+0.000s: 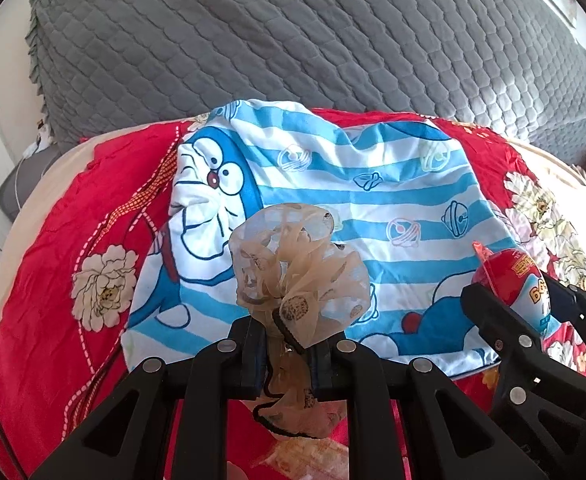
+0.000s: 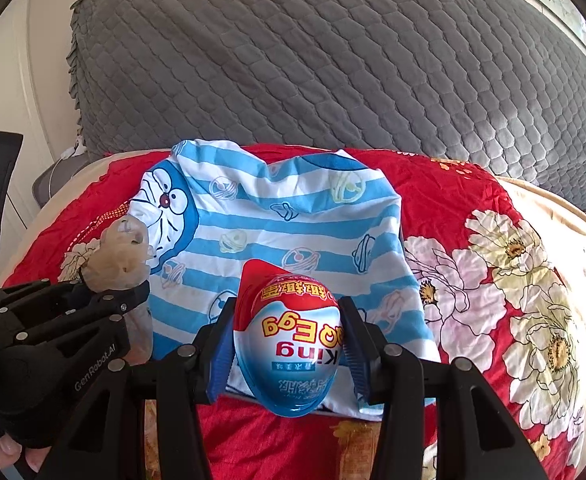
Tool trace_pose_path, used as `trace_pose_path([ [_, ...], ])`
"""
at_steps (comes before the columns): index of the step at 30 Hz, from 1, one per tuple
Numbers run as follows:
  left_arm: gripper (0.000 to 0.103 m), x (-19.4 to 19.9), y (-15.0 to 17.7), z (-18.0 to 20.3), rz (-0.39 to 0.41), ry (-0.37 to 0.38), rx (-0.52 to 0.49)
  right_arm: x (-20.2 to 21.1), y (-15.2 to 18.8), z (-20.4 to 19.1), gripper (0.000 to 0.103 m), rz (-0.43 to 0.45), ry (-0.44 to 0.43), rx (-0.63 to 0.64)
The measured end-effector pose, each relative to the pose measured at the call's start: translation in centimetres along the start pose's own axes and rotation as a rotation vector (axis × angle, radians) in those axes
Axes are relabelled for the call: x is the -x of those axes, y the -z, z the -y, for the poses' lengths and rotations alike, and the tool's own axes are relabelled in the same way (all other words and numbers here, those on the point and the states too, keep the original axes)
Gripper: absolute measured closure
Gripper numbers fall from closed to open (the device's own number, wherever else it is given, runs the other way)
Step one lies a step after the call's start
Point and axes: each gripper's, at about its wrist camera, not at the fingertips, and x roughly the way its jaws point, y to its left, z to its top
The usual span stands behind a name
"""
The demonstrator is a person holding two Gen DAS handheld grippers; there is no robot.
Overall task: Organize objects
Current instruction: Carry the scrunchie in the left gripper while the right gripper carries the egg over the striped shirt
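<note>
Grey quilted bedding (image 1: 293, 32) rose behind a red floral sheet (image 1: 45, 264), on which a blue-and-white striped cartoon-cat cloth (image 1: 373, 200) lay spread. Above that cloth's near edge, the left gripper (image 1: 287, 344) was pressed together on a sheer beige scrunchie (image 1: 297, 268), whose ruffles fanned above the pads. Just beside it to the right, the right gripper (image 2: 289, 344) pinched a red, white and blue toy egg (image 2: 293, 336), upside down, its pads against both sides.
</note>
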Motion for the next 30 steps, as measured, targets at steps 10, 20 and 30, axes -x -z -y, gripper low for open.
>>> trace_pose_path([
  [10,0.086,-1.1,-0.6,0.2,-0.001,-0.023,0.012,-1.7,-0.5,0.1,0.055,-0.014,-0.005,0.013],
  [20,0.086,-2.4,-1.2,-0.3,-0.007,-0.042,0.031,-3.0,-1.2,-0.1,0.055,-0.003,-0.016,0.032],
  [30,0.086,-4.2,-1.6,-0.8,-0.023,-0.049,0.06,-4.7,-1.1,0.1,0.055,-0.029,-0.028,0.053],
])
